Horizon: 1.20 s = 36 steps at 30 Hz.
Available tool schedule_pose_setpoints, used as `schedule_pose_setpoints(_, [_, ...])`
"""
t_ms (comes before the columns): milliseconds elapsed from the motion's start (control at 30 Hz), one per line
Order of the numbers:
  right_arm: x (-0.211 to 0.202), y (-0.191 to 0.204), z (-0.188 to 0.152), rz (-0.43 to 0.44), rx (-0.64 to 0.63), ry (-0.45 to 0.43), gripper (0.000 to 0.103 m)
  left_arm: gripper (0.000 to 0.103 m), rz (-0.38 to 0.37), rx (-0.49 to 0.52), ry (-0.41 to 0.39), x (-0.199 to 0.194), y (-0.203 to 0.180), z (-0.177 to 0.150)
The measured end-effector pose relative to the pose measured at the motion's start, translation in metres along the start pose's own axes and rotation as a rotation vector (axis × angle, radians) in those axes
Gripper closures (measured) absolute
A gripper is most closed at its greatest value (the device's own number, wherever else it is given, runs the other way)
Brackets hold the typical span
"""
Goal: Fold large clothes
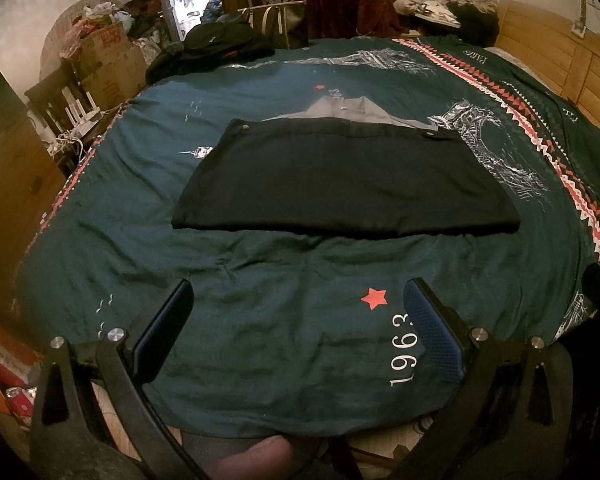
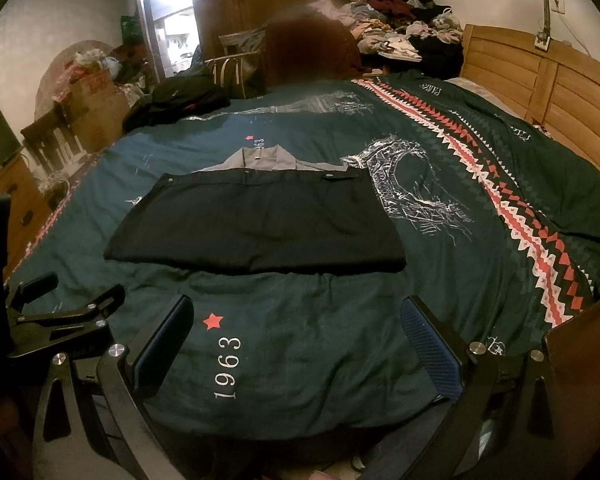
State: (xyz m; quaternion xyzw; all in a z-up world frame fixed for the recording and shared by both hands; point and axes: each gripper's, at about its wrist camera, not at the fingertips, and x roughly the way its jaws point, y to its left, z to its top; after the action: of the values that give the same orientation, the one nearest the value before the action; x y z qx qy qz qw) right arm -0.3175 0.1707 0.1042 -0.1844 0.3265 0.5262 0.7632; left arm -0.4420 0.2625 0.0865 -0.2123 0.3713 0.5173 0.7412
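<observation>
Hovering at the near edge of the bed, the left gripper [image 1: 296, 332] and right gripper [image 2: 296, 348] both have their jaws apart and empty. Farther on, mid-bedspread [image 1: 260, 340], lies the dark garment [image 1: 340, 184], folded up so its grey collar [image 1: 340, 110] shows beyond. Best next, I judge: pinch both near corners together, lift evenly, lay flat toward the far edge.

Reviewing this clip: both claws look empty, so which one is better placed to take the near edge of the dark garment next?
Neither clearly. Both claws, left and right, hang open over the bedspread, short of the dark garment. Probably each takes its own near corner.
</observation>
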Motion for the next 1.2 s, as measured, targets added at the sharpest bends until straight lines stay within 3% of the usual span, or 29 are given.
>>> schedule_pose_setpoints(733, [-0.007,0.005,0.004,-0.027,-0.019,-0.014,0.000,0.000,-0.010,-0.002,-0.034,-0.002,0.009,0.006])
schedule_pose_setpoints(1200, [-0.009,0.031,0.005,-0.034,-0.091,0.001,0.000,0.000,-0.017,-0.079,-0.038,0.002,0.040,0.001])
